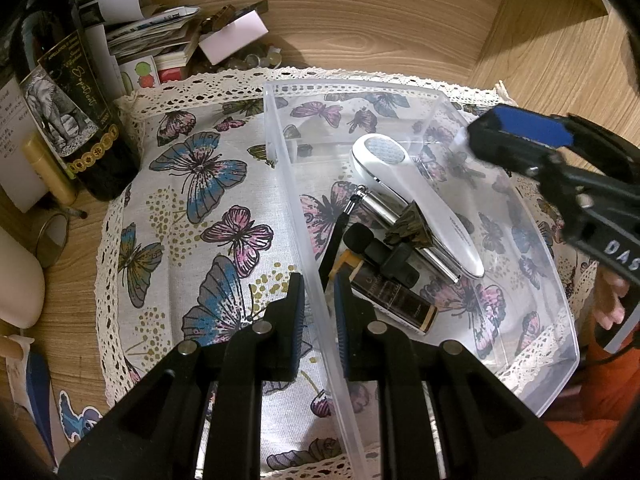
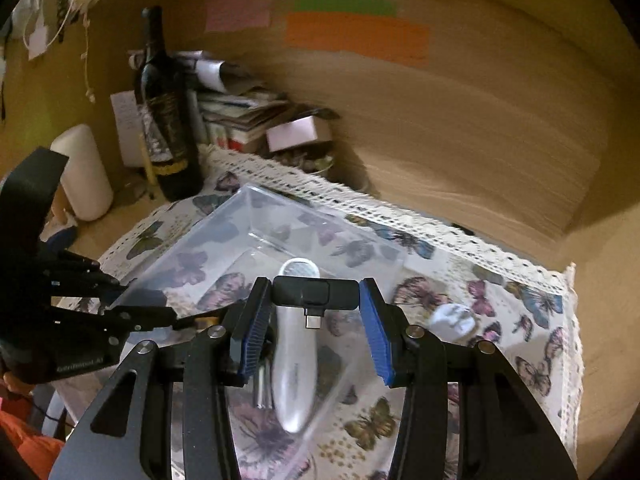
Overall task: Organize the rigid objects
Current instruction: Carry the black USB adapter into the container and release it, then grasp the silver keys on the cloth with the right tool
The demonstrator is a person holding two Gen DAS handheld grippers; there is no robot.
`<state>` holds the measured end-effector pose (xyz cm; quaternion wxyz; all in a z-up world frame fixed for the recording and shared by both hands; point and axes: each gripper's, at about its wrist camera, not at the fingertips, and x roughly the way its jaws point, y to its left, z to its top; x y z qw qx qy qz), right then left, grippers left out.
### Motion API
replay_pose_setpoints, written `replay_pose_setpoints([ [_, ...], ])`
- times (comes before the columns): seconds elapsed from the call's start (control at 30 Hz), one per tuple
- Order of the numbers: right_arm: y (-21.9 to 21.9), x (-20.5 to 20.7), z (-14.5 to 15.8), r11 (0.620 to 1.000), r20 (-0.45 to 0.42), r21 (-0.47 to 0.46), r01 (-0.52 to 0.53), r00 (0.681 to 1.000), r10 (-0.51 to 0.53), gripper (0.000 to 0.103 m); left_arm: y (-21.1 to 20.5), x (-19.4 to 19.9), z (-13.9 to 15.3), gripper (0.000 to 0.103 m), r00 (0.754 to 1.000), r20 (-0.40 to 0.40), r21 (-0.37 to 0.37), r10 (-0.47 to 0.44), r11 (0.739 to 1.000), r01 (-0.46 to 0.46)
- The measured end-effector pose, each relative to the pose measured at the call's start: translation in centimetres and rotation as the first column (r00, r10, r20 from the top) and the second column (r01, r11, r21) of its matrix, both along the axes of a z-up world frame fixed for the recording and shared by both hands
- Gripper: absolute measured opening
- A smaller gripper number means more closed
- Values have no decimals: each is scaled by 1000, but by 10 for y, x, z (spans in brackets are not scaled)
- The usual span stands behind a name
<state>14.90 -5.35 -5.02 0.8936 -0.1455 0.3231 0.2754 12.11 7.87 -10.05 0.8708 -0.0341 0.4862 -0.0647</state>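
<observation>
Now, through the left wrist camera, my left gripper (image 1: 319,312) sits pinched on the near-left wall of the clear plastic bin (image 1: 560,320) — one blue pad outside, one inside, the gap narrow with the wall in it. The bin rests on a butterfly-print cloth (image 1: 192,216). Inside it lie a white handheld device (image 1: 416,200), a silver cylinder (image 1: 394,210), a small black clip microphone (image 1: 380,252) and a dark box with gold ends (image 1: 390,304), all crowded toward its near-left part. A wine bottle (image 1: 76,120) stands at far left, off the cloth.

From the right wrist camera, my right gripper (image 2: 315,294) holds a small black dongle (image 2: 315,292) with a plug pointing down — clamped crosswise between the blue pads, above the bin (image 2: 192,240) and the white handheld device (image 2: 294,368). To the right, on the cloth, lies a blurred white object (image 2: 454,316).
</observation>
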Motion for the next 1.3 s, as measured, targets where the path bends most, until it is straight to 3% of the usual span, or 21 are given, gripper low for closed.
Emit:
replay_pose_setpoints([
  [0.3,20,15,-14,999,-57,-21,-26,998,25,45,-1,1,-1,15,1000,-1,-2,-1,1000,1],
  [0.37,19,15,-13,1000,-49,-15,-22,999,21,53,-1,1,-1,15,1000,-1,-2,-2,1000,2],
  [0.67,-6,12,2,999,-13,18,32,999,-32,55,-2,1,0,15,1000,0,0,-2,1000,2],
  [1.03,-64,26,11,979,12,36,199,980,-199,59,-2,1,0,15,1000,1,-3,-2,1000,2],
  [1.3,-100,56,-6,947,-58,5,323,945,-322,59,-2,1,0,15,1000,1,-3,-3,1000,3],
])
